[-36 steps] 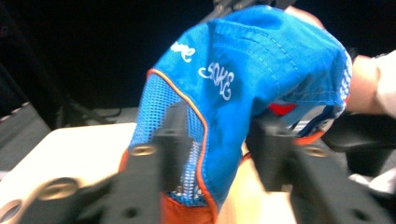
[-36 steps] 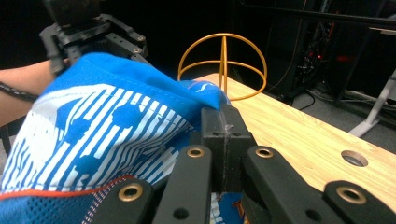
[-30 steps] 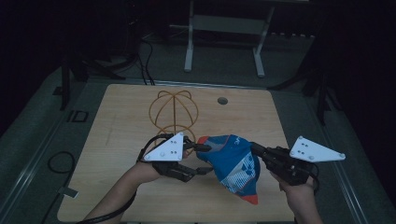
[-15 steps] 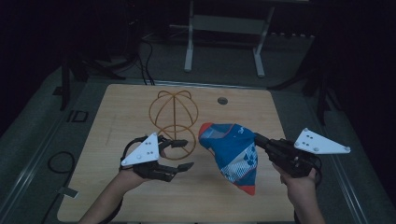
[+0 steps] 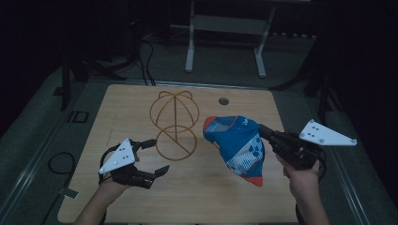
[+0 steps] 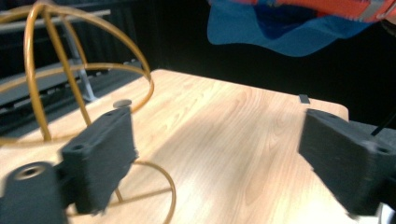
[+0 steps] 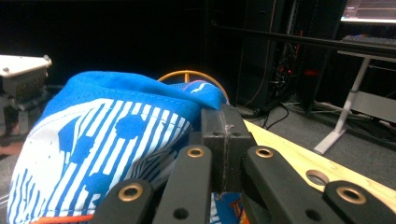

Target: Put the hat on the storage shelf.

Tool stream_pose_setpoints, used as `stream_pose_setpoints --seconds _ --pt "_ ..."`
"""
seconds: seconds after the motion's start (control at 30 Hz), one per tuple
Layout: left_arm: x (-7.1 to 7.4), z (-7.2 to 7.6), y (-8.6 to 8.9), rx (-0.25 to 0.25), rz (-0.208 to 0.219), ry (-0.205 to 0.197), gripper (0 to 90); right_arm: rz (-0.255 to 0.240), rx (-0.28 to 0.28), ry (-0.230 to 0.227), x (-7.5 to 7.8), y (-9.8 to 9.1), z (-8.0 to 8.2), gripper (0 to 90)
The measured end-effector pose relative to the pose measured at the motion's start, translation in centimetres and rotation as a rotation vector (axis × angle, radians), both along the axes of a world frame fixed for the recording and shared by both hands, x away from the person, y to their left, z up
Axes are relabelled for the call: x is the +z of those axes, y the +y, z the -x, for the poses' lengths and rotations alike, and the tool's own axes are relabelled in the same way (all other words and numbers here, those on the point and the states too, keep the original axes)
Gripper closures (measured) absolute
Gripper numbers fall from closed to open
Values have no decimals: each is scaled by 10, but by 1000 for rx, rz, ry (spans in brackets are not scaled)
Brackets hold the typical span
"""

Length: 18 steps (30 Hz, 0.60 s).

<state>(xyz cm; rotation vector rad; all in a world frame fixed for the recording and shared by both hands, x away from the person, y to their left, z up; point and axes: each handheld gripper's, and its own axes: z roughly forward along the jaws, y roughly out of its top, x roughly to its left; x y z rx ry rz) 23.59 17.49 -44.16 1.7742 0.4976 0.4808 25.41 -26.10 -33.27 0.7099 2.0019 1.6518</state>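
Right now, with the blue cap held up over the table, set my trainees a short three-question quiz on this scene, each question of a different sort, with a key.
1. True or false: the left gripper has its jaws closed on the cap.
2. Which gripper holds the cap? A) left B) right C) both
3. Fill in the missing word: the orange wire stand rests on the wooden ____.

Key
1. False: its jaws stand wide apart with nothing between them, having just been opening, beside the wire stand.
2. B: the right gripper is shut on the cap's edge, and the cap hangs above the table.
3. table
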Motion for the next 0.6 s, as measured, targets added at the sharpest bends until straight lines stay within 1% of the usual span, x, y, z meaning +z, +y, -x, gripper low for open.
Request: stream_pose_setpoints --seconds 0.03,0.07,0.1,0.13,0.17,0.2,0.27,0.3,0.33,0.4,0.43,0.47,0.5,0.53,0.57,0.6 --pt "-2 1 1 18 -2 -3 60 -2 1 0 1 0 -1 900" --pt "-5 1 3 29 10 -5 60 -2 1 0 1 0 -1 900" --pt "-10 2 6 42 26 3 53 1 0 -1 2 1 -2 900" --pt "-13 3 8 64 29 -7 42 -2 0 -2 5 3 -5 900" --pt "-17 4 9 83 20 -22 35 0 0 -3 6 4 -6 900" --pt "-21 5 11 86 8 -18 35 0 0 -3 6 4 -6 900" --pt "-32 7 15 124 11 -24 32 0 -2 -11 8 6 -9 900" --pt "-36 8 17 132 13 -25 31 1 -6 -13 10 7 -10 900" --pt "-41 10 19 156 19 -29 31 -4 -6 -11 11 9 -13 900" --pt "-48 11 24 168 35 -18 31 -5 -7 -12 12 10 -14 900" --pt "-51 12 27 176 42 -15 31 -2 -9 -11 14 12 -18 900" --pt "-54 13 29 187 38 -13 31 -2 -9 -11 14 12 -18 900" --pt "-57 14 31 188 42 -4 31 -4 -7 -9 15 14 -20 900" --pt "-60 15 33 196 36 2 31 0 -10 -10 18 17 -23 900" --pt "-63 16 35 206 32 -2 31 0 -10 -10 18 17 -23 900" --pt "-66 17 37 207 36 6 32 -1 -7 -8 20 18 -25 900"
